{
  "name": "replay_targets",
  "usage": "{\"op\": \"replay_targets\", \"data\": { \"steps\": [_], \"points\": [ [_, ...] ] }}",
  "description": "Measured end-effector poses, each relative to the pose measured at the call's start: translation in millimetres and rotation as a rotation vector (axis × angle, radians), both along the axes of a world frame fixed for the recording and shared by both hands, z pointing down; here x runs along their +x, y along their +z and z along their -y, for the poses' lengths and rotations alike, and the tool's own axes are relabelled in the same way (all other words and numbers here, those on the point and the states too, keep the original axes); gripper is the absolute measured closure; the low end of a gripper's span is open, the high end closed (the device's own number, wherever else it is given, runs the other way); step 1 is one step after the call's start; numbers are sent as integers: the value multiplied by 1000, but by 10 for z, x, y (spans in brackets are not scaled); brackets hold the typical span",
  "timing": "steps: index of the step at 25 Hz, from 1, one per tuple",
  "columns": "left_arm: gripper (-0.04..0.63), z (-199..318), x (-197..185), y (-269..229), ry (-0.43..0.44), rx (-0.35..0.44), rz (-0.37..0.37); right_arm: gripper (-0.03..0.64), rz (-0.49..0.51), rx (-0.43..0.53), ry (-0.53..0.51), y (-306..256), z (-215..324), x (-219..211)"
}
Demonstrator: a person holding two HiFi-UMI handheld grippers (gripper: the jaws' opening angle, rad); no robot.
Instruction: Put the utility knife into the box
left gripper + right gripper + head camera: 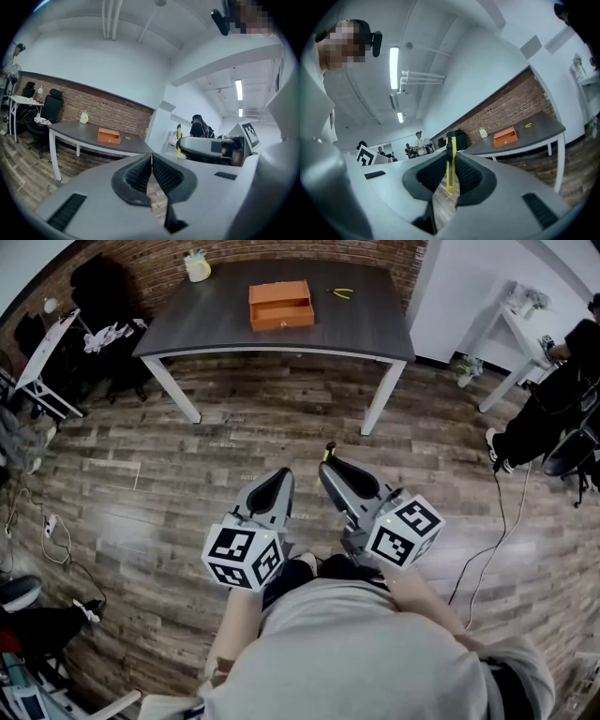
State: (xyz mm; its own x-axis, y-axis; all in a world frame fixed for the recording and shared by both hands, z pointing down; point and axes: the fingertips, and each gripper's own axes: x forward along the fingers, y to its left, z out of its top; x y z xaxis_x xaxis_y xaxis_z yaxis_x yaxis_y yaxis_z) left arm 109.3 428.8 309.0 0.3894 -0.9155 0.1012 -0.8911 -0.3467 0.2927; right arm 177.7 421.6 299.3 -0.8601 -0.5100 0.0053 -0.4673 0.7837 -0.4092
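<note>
The orange box (279, 304) lies open-topped on the dark table (375, 324) far ahead of me; it also shows as the orange box (109, 136) and the orange box (505, 137) in the two gripper views. My right gripper (328, 465) is shut on a yellow utility knife (450, 178), which stands upright between the pads, its top poking out above the jaws. That knife (178, 140) shows beside the right gripper in the left gripper view. My left gripper (281, 474) is shut with nothing in it, its pads meeting at the tip. Both are held close to my body, above the wooden floor.
A small yellow tool (341, 293) lies on the table right of the box, and a pale cup (197, 265) stands at its far left corner. A brick wall backs the table. A person (562, 399) sits at the right; chairs and a white desk (47, 362) stand at the left.
</note>
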Motion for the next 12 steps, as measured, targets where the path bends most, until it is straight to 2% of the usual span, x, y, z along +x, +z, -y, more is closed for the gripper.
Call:
{"op": "replay_targets", "data": {
  "steps": [6,12],
  "points": [
    [572,147,-180,104,21,-24,1,549,11,-51,95,116,198,48],
    [572,223,-258,233,37,-58,-18,549,-18,-81,113,228,266,-10]
  ]
}}
